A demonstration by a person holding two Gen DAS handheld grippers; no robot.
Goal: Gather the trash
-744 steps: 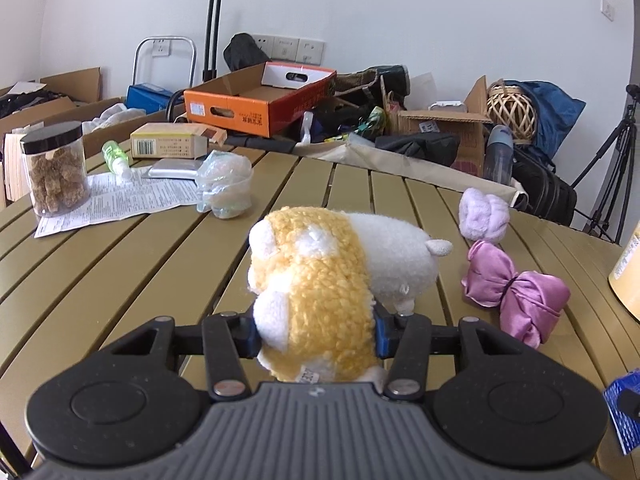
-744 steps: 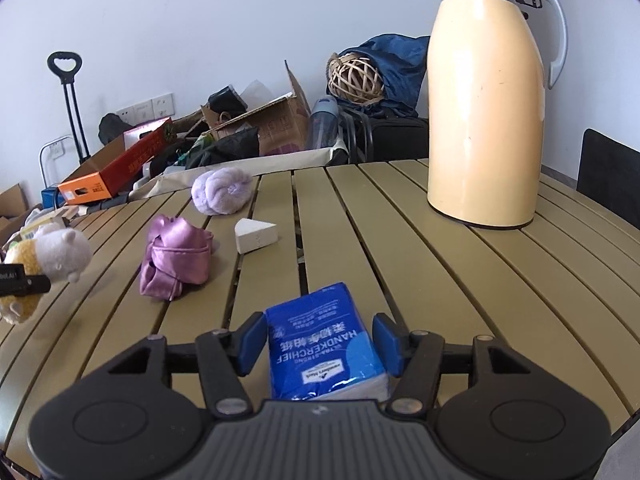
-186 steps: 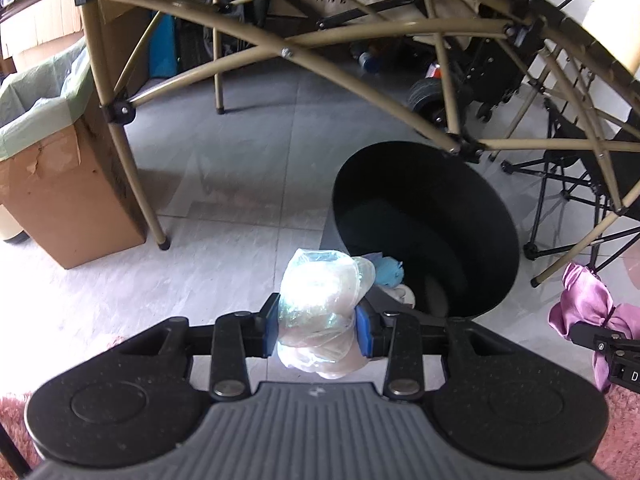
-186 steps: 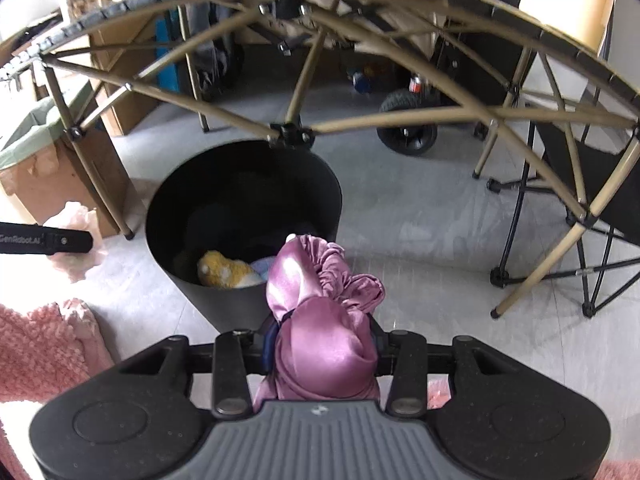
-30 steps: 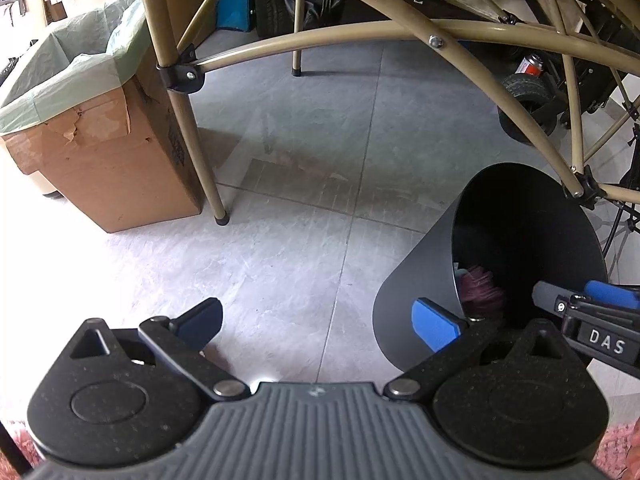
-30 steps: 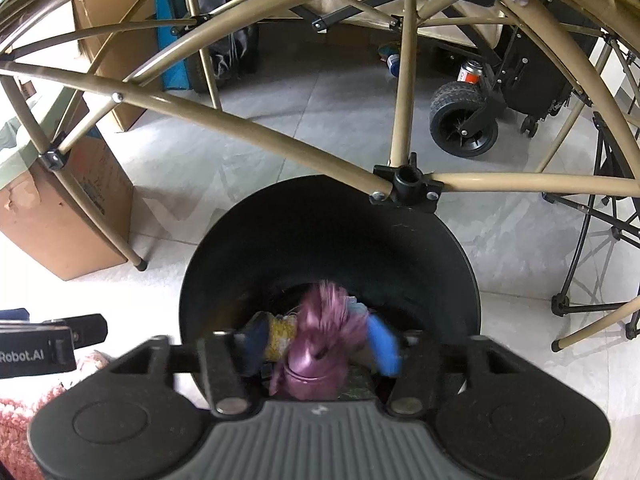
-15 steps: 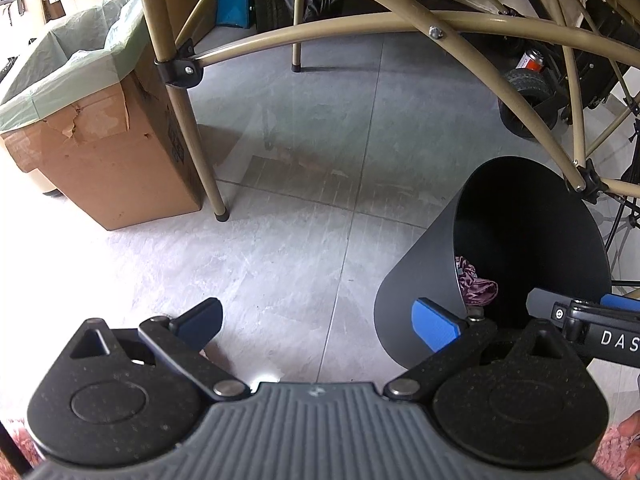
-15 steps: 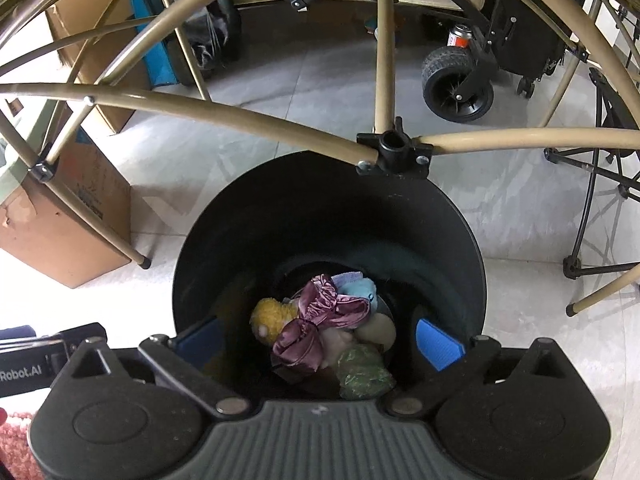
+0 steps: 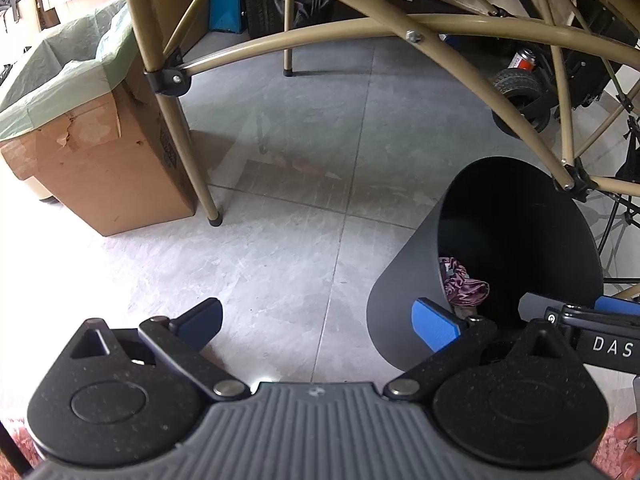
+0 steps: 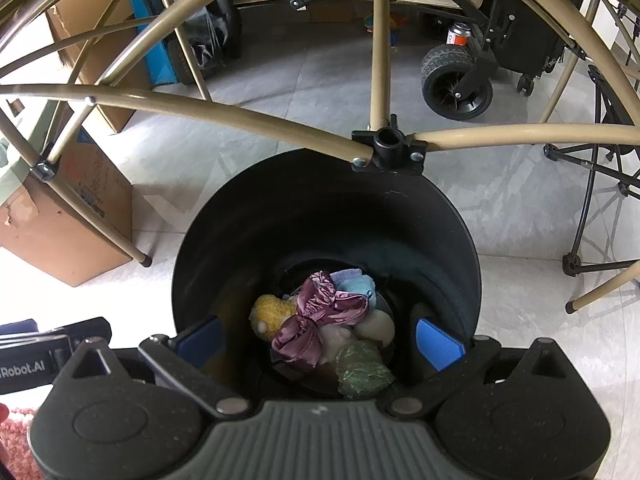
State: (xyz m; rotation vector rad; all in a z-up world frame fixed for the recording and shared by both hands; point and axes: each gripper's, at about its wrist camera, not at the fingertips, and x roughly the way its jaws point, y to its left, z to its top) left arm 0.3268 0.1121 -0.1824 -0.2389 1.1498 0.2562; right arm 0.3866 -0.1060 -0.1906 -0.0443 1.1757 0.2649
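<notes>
The purple satin bow (image 10: 316, 320) now lies loose on the heap at the bottom of the black bin (image 10: 224, 240), low in the middle of the right wrist view, where a second ago it was a blur between the pads of the right tool (image 10: 320, 340). Those jaws have just been opening and stand at full spread with nothing between them. Around the bow sit the yellow plush toy (image 10: 272, 312), a pale blue cloth (image 10: 358, 286) and a crumpled greenish plastic bag (image 10: 362, 372).

In the left wrist view the left tool (image 9: 316, 322) hangs beside the bin, toward the lower middle of the frame, its jaws wide apart and empty, as in the earlier frames.

This drop looks complete; with both tools free, the next piece of trash can likely be fetched.

Readable writing: "DAS" on the right tool's side at the left wrist view's right edge, "Robot.AI" at the right wrist view's left edge, and "FANBA" on the fabric at the top.
</notes>
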